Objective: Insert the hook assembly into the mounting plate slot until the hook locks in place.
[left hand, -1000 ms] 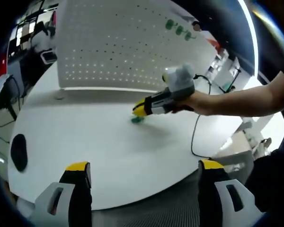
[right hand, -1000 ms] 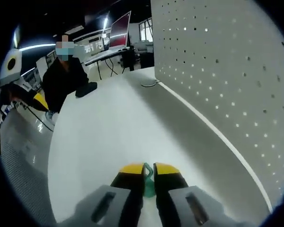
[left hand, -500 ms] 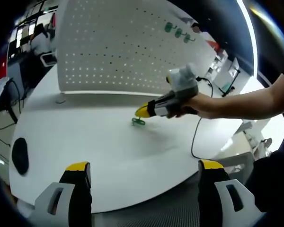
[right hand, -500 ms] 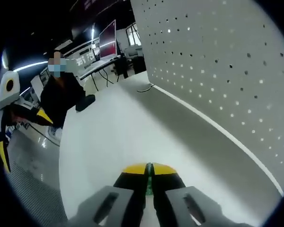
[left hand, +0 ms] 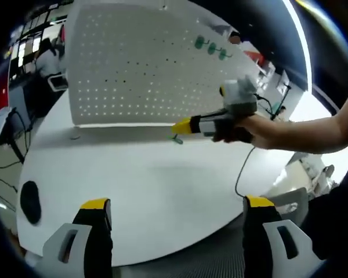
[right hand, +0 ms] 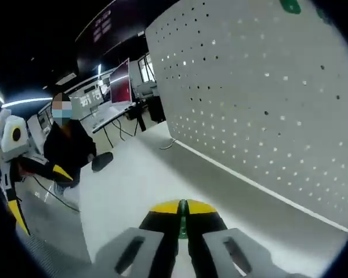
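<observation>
A small green hook hangs from the yellow tips of my right gripper, lifted off the white table near the foot of the white pegboard. In the right gripper view that gripper is shut on the green hook, a thin green sliver between its jaws, facing the pegboard. Several green hooks hang high on the board. My left gripper stands open over the table's near edge, holding nothing.
A black oval object lies at the table's left edge. A black cable runs off the table's right side. A person in dark clothes stands beyond the table, with desks and monitors behind.
My right gripper has lifted the green hook off the table and carried it up towards the pegboard. The left gripper has stayed open in place.
</observation>
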